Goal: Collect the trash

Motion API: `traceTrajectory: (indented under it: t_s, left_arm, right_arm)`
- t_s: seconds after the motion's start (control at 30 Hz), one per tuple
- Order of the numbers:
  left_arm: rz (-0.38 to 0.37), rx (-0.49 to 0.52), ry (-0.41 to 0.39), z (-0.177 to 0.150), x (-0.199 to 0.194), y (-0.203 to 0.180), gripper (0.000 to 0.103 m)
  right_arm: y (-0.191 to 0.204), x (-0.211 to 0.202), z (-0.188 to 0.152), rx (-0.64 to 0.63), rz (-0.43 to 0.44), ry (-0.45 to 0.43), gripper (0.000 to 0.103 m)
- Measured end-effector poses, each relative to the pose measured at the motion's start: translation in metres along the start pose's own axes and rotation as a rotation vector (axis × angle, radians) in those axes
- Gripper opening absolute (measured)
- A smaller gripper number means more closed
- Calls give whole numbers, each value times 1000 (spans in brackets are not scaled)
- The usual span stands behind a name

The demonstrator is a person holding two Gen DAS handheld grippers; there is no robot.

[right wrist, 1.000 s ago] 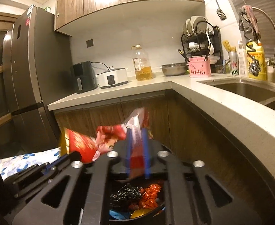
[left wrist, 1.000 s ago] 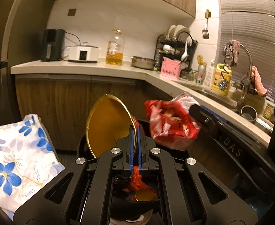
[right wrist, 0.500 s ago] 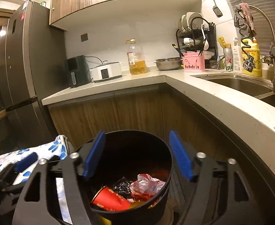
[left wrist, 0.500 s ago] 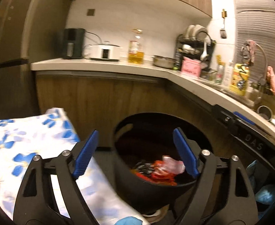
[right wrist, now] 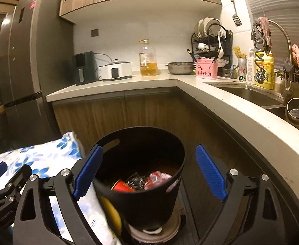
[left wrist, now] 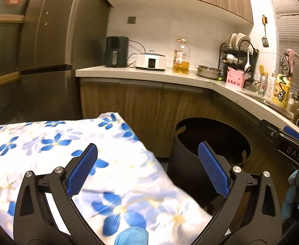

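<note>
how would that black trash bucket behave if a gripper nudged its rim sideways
The black trash bucket looks tall for its small round base, so it may tip rather than slide. Its contents, crumpled wrappers, look light, adding little ballast. The rim has handle cutouts, so it might flex slightly.

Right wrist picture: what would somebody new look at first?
Probably the black trash bin on the floor, sitting right between the open right gripper, with red and silvery wrappers piled inside. Next comes the white cloth with blue flowers just left of the bin.
</note>
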State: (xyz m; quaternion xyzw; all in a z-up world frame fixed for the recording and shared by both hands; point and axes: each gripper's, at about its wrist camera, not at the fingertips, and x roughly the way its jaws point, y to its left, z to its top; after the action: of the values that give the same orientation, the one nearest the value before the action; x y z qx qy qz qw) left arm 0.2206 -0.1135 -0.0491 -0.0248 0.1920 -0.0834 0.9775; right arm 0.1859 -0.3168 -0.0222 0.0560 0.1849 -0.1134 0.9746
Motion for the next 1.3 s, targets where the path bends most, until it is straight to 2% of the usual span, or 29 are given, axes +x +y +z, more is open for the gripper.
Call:
traceTrajectory:
  t_s: [0.1,0.63,0.83,1.3]
  left_arm:
    - [25,7,-8,-3,-22,8,97]
    - [74,-12,-20,-28,-117,36,97]
    - [75,-5,-33,-36,-145,41,97]
    - [68,10,-48,-41,-185,49,97]
  right_arm:
    - [7,-21,-5,-17,-4,0,95]
    - [31,-132,-26,-58,-29,-4,95]
    - [32,-160,-37,-32,-23,12,96]
    - [48,-208,-48,-48,-24,-29,96]
